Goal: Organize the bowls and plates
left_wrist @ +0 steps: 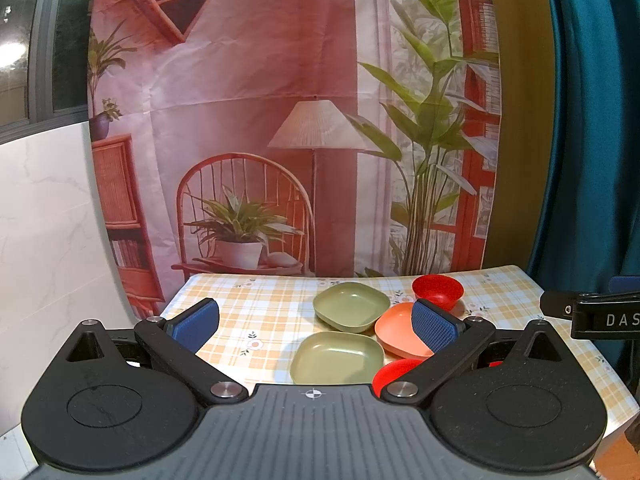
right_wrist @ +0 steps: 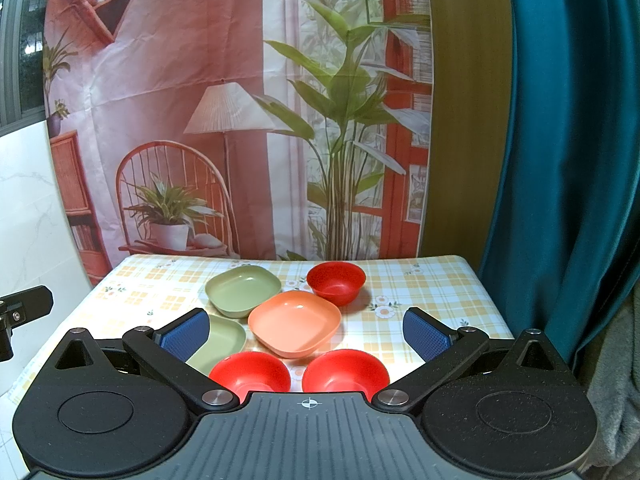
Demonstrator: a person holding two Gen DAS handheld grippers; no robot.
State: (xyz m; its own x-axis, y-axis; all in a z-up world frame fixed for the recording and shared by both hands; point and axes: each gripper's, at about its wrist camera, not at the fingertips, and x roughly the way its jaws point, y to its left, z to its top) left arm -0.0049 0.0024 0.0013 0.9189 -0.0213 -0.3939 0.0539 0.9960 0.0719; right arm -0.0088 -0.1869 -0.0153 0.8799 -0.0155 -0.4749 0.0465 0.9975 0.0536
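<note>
On the checked tablecloth (right_wrist: 424,300) lie two green square plates, a far one (right_wrist: 242,289) and a near one (right_wrist: 220,342), an orange square plate (right_wrist: 294,326) and three red bowls: one at the back (right_wrist: 337,281) and two in front (right_wrist: 250,374) (right_wrist: 345,372). The left wrist view shows the far green plate (left_wrist: 351,305), near green plate (left_wrist: 337,357), orange plate (left_wrist: 396,330), back red bowl (left_wrist: 438,290) and part of a front red bowl (left_wrist: 390,372). My left gripper (left_wrist: 316,322) and right gripper (right_wrist: 306,334) are both open and empty, held above the near table edge.
A printed backdrop (right_wrist: 240,120) hangs behind the table. A teal curtain (right_wrist: 560,160) hangs on the right. A white marble wall (left_wrist: 40,220) is on the left. The right gripper's body (left_wrist: 600,316) shows at the left view's right edge.
</note>
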